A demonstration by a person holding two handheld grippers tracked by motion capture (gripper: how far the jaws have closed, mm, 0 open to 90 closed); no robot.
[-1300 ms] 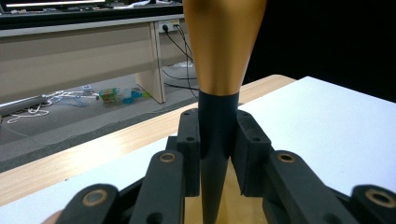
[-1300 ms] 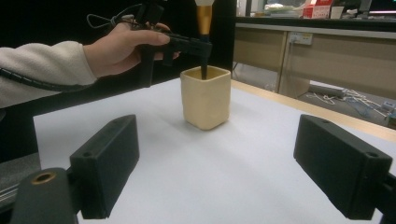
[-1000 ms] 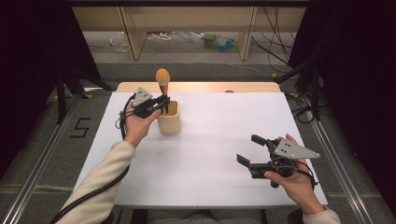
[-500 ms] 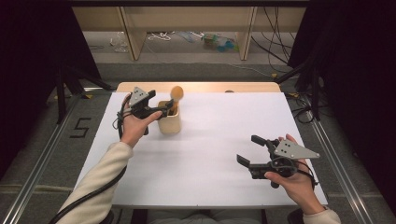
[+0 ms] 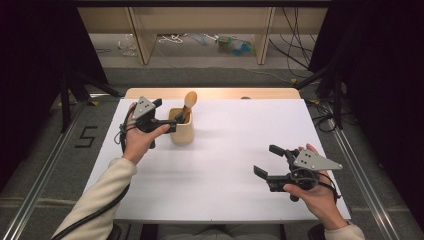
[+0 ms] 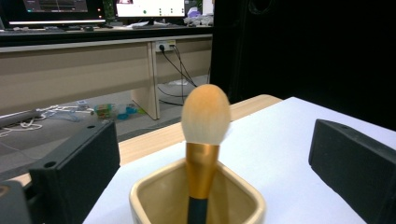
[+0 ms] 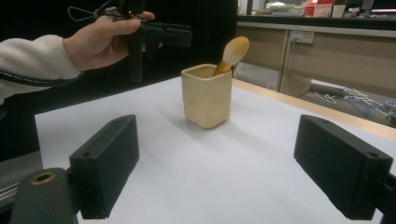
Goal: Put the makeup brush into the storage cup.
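A makeup brush (image 5: 189, 99) with a pale orange-tipped head, gold ferrule and dark handle leans to the right inside a cream square cup (image 5: 182, 133) at the back left of the white sheet. My left gripper (image 5: 166, 115) hovers just left of the cup, open, its fingers (image 6: 74, 172) wide on either side of the brush (image 6: 205, 114) and cup rim (image 6: 140, 196), touching neither. My right gripper (image 5: 265, 160) is held low at the front right, open and empty, pointed at the cup (image 7: 207, 100) and brush (image 7: 236, 49) from well away.
A white sheet (image 5: 225, 150) covers the table, with a wooden strip (image 5: 210, 93) showing along the far edge. Beyond it stand wooden desk legs (image 5: 140, 35) and loose cables on the floor. Black curtains flank both sides.
The left gripper held the brush upright over the cup; the brush has since dropped in and tipped right, and the gripper has let go and drawn slightly left. The right gripper stayed still.
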